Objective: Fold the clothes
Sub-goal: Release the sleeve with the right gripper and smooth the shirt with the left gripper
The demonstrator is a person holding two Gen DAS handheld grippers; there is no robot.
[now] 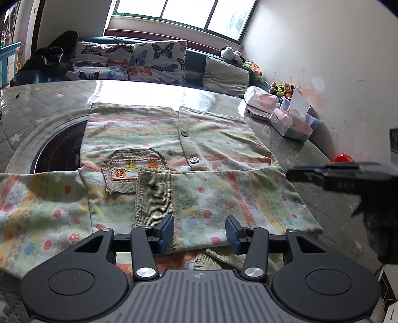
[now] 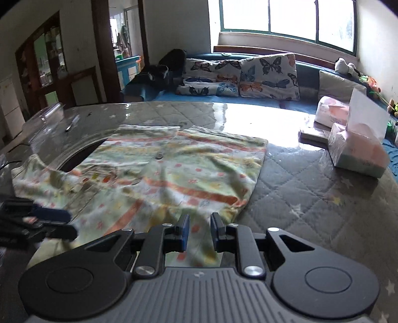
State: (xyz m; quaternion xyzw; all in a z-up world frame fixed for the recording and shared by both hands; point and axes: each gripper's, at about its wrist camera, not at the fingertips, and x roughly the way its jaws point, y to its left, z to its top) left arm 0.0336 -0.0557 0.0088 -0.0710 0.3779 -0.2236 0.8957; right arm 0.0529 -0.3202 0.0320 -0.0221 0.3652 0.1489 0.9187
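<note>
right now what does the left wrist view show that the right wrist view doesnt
Only the left wrist view shows the corduroy pocket with embroidered fruit and the ribbed cuff lying across the cardigan. Only the right wrist view shows the doorway and shelves on the far left. Both show the cardigan spread on the quilted table, the butterfly cushions, the tissue boxes and the window.

Beyond your tongs, the window (image 2: 286, 22) blows out white, glaring off the tabletop (image 1: 139, 92); right view motion-blurred, edges bowed.
</note>
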